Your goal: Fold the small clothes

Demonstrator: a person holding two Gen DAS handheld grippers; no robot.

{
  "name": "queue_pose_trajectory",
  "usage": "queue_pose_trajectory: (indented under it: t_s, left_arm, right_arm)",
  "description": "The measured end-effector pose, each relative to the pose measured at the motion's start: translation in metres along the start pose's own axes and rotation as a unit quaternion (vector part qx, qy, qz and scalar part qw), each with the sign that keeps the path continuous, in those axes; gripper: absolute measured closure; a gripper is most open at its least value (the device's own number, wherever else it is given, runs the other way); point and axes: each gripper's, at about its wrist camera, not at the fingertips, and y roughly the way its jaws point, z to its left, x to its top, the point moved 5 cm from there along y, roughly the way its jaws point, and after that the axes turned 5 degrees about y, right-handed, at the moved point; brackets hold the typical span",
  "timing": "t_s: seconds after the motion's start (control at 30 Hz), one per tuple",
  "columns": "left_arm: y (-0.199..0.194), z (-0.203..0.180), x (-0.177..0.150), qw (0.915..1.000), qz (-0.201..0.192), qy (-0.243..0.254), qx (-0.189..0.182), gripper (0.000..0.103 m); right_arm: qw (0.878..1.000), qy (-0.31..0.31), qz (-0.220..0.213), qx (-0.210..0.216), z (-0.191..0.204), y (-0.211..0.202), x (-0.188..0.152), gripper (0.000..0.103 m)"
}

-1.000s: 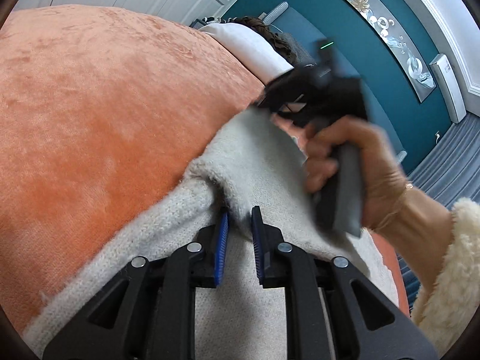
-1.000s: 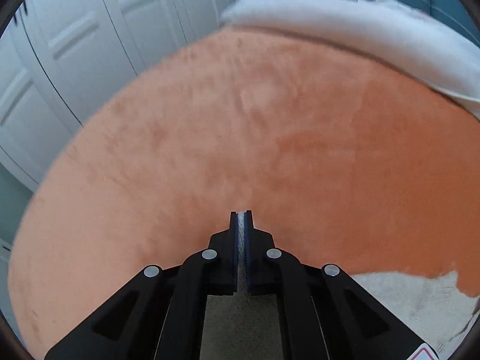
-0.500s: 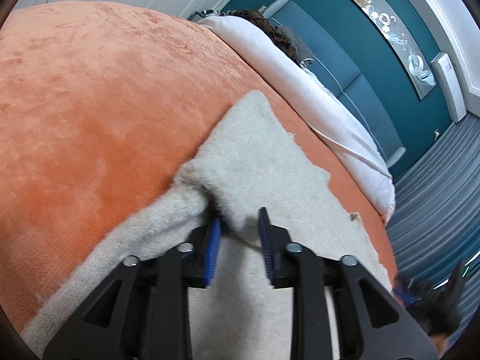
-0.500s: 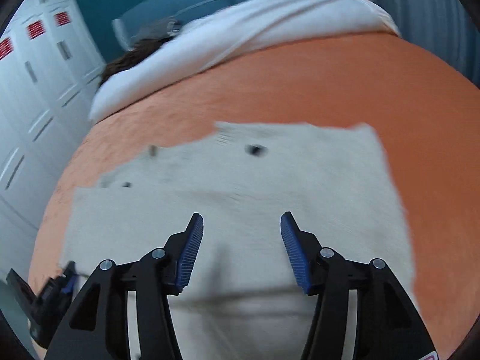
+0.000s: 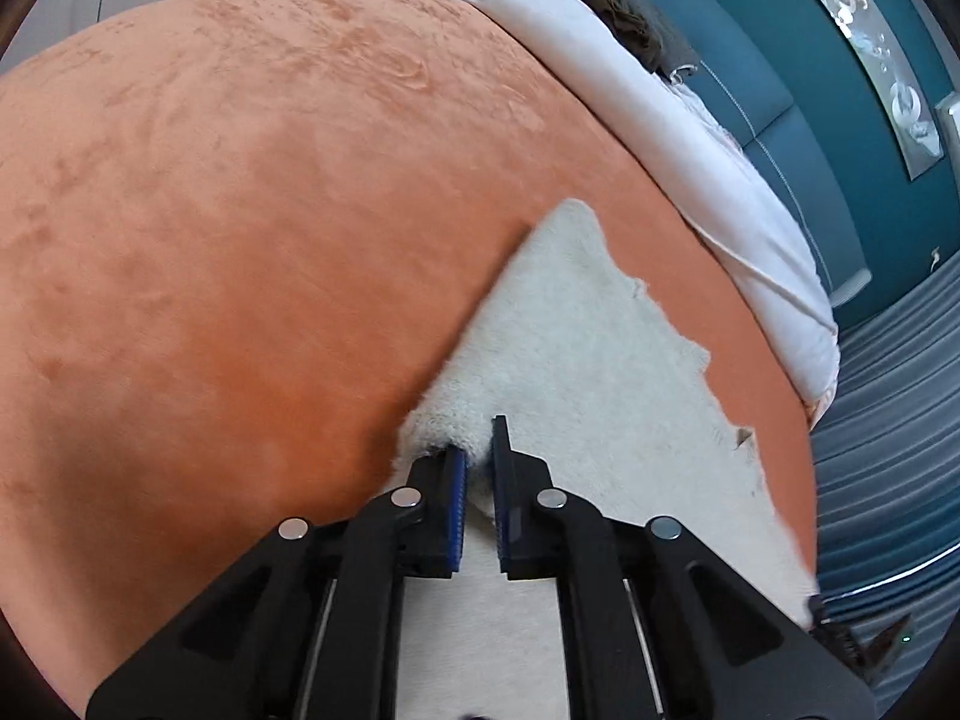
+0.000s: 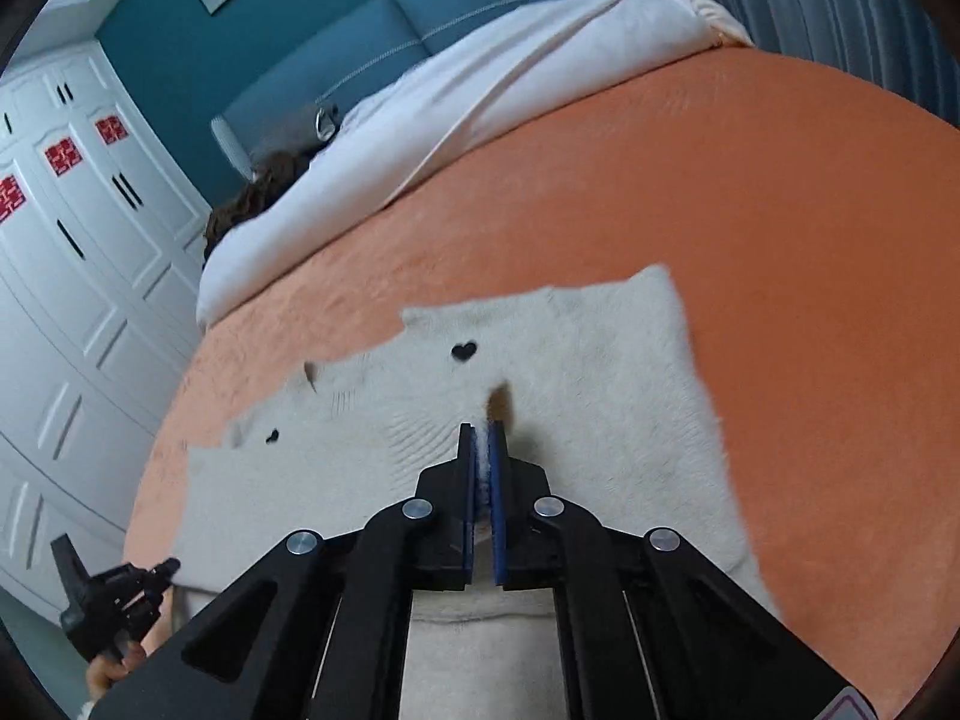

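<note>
A cream sweater (image 6: 540, 396) is spread flat on the orange blanket (image 6: 780, 240). Two small black hearts on the knit are seen only in the right wrist view; the left edge of the sweater is seen best in the left wrist view (image 5: 576, 360). The right gripper (image 6: 480, 456), open half a second ago, is now clenched on a pinch of knit. The left gripper (image 5: 477, 468) is narrowed on a fold at the sweater's edge. Bare blanket lies on all sides; a white duvet (image 6: 480, 96) borders the far side.
</note>
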Motion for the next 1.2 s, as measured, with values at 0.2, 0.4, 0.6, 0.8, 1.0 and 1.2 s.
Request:
queue_pose_trajectory:
  t_s: [0.2, 0.4, 0.6, 0.8, 1.0, 1.2]
  left_arm:
    - [0.014, -0.006, -0.02, 0.9954, -0.007, 0.079, 0.053, 0.095]
    - [-0.036, -0.005, -0.028, 0.997, -0.002, 0.077, 0.008, 0.052]
    - [-0.126, 0.037, -0.098, 0.9958, 0.02, 0.089, 0.008, 0.02]
    - [-0.169, 0.082, -0.184, 0.9975, 0.067, 0.02, -0.01, 0.018]
    - [-0.17, 0.066, -0.203, 0.9981, 0.05, 0.037, -0.006, 0.008]
    - [-0.152, 0.052, -0.191, 0.996, 0.081, 0.003, -0.038, 0.068]
  right_arm:
    - [0.993, -0.021, 0.079, -0.086, -0.05, 0.056, -0.034, 0.101]
    - [0.998, 0.01, 0.033, -0.052, -0.036, -0.028, -0.014, 0.058]
    - [0.993, 0.047, 0.086, -0.061, -0.094, -0.141, -0.11, 0.035]
    - [0.981, 0.074, 0.165, -0.067, -0.116, -0.192, -0.226, 0.035]
    - [0.987, 0.049, 0.15, -0.042, -0.094, -0.187, -0.237, 0.03]
    - [0.987, 0.085, 0.136, -0.03, -0.079, -0.164, -0.22, 0.066]
